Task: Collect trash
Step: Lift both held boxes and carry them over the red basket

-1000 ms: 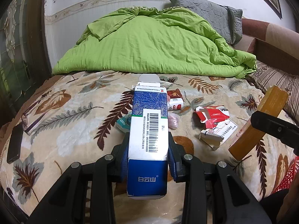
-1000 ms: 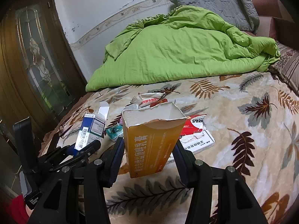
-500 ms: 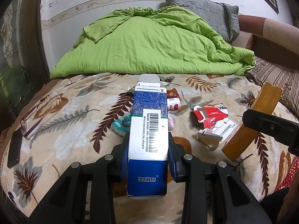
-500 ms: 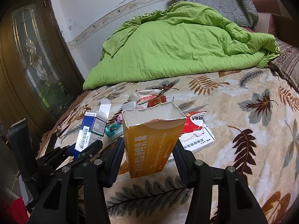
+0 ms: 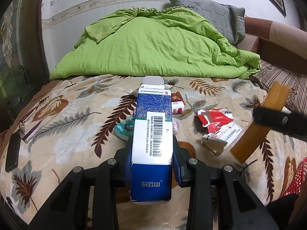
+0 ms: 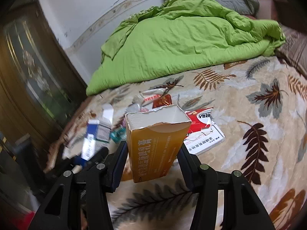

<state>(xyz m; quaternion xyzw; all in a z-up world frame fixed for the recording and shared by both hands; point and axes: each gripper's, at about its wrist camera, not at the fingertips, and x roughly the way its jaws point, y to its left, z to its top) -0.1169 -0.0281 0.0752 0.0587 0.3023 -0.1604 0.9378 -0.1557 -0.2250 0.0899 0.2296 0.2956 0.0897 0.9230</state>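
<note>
Left gripper [image 5: 152, 164] clamped on blue-and-white carton [image 5: 152, 134], held above bed. Right gripper [image 6: 153, 161] closed around torn orange box [image 6: 157, 143], open end up. Beyond on leaf-print blanket [image 5: 67, 126]: red-and-white torn packs [image 5: 214, 120], teal packet [image 5: 123, 128], small red wrapper [image 6: 162, 100]. Farther back green duvet [image 5: 153, 44], grey pillow [image 5: 211, 13] against wall.

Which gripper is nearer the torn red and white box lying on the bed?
Right. The right gripper, holding the orange box, hangs beside the torn red and white box; the left gripper sits farther left.
</note>
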